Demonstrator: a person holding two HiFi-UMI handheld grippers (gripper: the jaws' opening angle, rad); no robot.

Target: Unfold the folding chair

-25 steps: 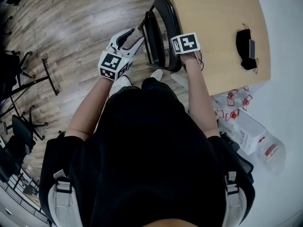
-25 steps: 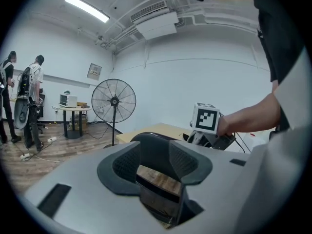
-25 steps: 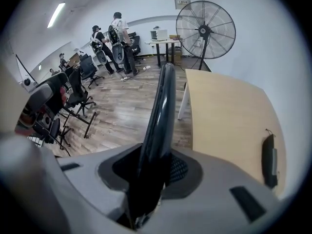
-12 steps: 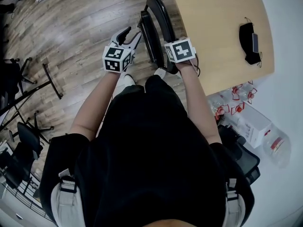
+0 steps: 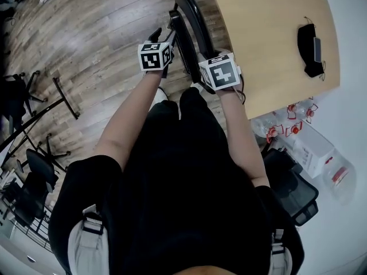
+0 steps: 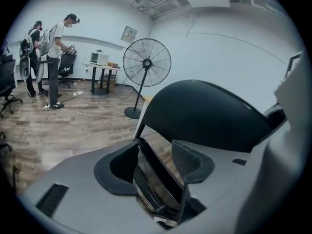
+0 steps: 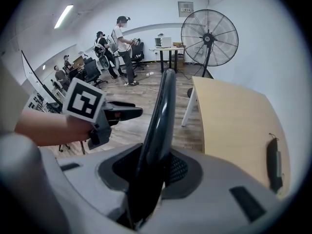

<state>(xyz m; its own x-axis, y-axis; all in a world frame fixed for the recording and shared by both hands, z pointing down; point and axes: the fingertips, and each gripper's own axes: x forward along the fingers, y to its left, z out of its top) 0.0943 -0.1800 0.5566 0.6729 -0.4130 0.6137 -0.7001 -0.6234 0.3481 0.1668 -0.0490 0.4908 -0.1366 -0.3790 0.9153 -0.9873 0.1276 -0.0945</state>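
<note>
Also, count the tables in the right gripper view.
2. The light wooden table is right beside the folding chair; a second table stands by the far wall, left of the fan. More may be hidden behind the people.

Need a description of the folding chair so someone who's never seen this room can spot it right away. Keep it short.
Find the light wooden table at the head view's upper right. Beside its left edge stands the folding chair, black with a curved back, and the right hand-held gripper clamps its edge. Unlike the office chairs at the far left, it is folded flat.
</note>
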